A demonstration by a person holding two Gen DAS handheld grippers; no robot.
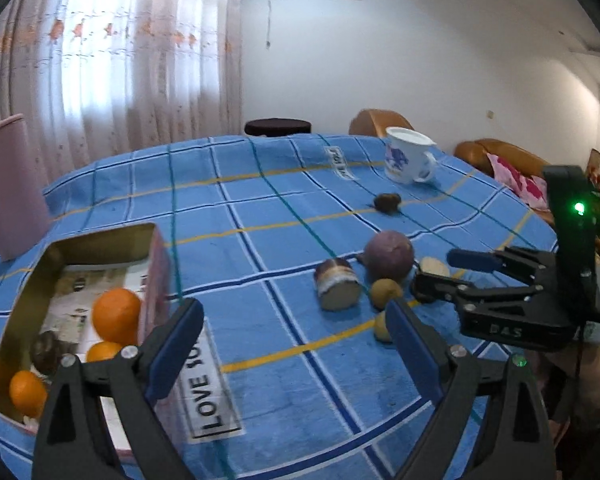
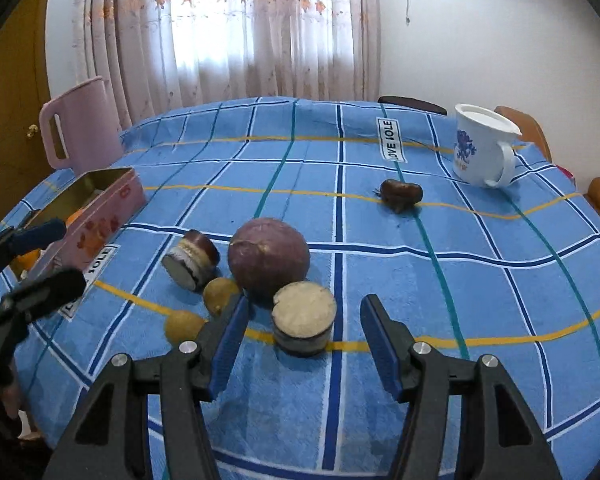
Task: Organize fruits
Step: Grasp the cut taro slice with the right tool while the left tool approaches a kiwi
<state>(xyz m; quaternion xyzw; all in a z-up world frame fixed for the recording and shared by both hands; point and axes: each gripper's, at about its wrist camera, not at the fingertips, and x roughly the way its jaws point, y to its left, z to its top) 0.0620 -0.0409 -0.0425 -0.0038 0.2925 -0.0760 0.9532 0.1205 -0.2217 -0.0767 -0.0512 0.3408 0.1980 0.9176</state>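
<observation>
Hand-held gripper (image 2: 300, 344) beside cut fruit piece (image 2: 304, 318)

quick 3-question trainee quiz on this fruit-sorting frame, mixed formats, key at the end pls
1. True or false: the right gripper is shut on the purple round fruit.
2. What is already in the tin box? A) oranges B) the white mug C) nothing
3. Fill in: the cut piece just ahead of the right gripper lies ___ its open fingers.

Key
1. False; both it and the left gripper are open and hold nothing.
2. A
3. between
</observation>
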